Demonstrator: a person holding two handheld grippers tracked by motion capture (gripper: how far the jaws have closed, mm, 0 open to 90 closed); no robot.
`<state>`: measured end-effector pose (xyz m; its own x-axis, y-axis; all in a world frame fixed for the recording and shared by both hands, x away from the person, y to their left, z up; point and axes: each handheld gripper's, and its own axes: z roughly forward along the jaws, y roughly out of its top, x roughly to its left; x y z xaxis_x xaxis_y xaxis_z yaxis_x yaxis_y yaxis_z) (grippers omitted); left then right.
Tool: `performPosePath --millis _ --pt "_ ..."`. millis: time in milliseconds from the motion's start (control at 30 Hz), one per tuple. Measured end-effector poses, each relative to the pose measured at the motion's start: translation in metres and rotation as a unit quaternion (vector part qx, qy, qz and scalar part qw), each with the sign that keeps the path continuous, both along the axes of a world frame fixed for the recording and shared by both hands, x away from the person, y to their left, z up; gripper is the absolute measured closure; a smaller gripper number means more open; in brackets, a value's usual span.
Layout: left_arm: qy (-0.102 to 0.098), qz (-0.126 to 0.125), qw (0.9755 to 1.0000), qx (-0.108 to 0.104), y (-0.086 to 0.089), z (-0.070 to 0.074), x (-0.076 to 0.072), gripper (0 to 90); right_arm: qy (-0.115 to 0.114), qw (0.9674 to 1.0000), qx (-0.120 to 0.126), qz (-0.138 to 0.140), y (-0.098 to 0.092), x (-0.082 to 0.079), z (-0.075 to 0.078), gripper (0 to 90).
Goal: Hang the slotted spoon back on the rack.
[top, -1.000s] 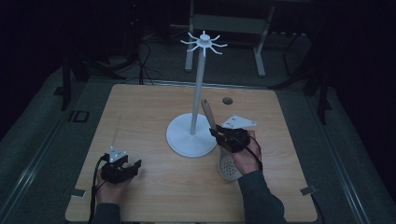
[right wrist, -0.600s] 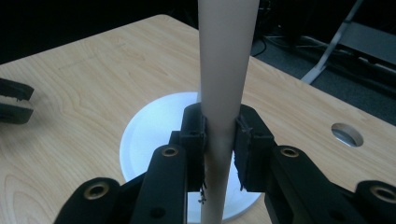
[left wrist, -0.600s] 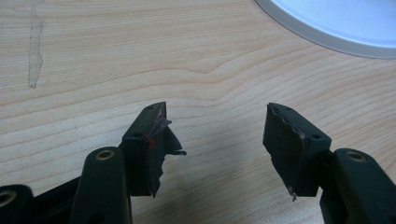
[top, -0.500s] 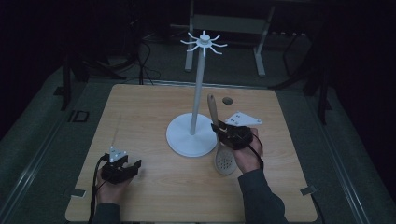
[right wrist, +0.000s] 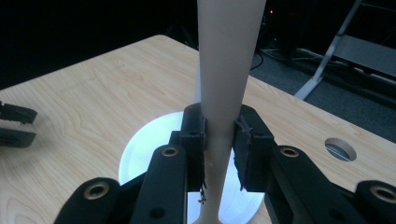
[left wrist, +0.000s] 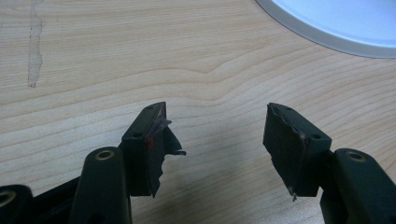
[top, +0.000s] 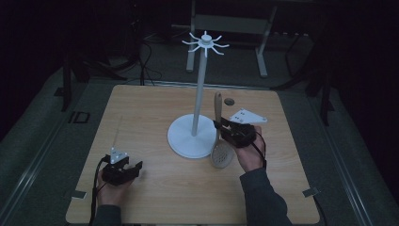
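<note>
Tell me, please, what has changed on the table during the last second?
The right tongs, shut on the spoon, have swung its handle up from a lean toward the stand to nearly upright, and the hand has shifted slightly. The bowl end still hangs low over the table. The left tongs stayed open and still. The stand did not move.

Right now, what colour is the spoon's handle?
Pale beige; the handle shows best in the right gripper view.

Dim lab: bare wooden table [top: 155,113], floor cables [top: 141,56]
</note>
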<state>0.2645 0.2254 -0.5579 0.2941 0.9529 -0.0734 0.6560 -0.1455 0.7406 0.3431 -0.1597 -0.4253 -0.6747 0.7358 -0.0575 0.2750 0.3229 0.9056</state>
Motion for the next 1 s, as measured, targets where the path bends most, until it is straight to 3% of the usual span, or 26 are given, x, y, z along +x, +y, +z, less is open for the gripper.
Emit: performPosePath --millis 1000 --pt "-0.001 0.002 1.0 -0.001 0.001 0.001 0.0 40.2 -0.02 0.9989 0.041 -0.007 0.0 0.007 0.026 75.0"
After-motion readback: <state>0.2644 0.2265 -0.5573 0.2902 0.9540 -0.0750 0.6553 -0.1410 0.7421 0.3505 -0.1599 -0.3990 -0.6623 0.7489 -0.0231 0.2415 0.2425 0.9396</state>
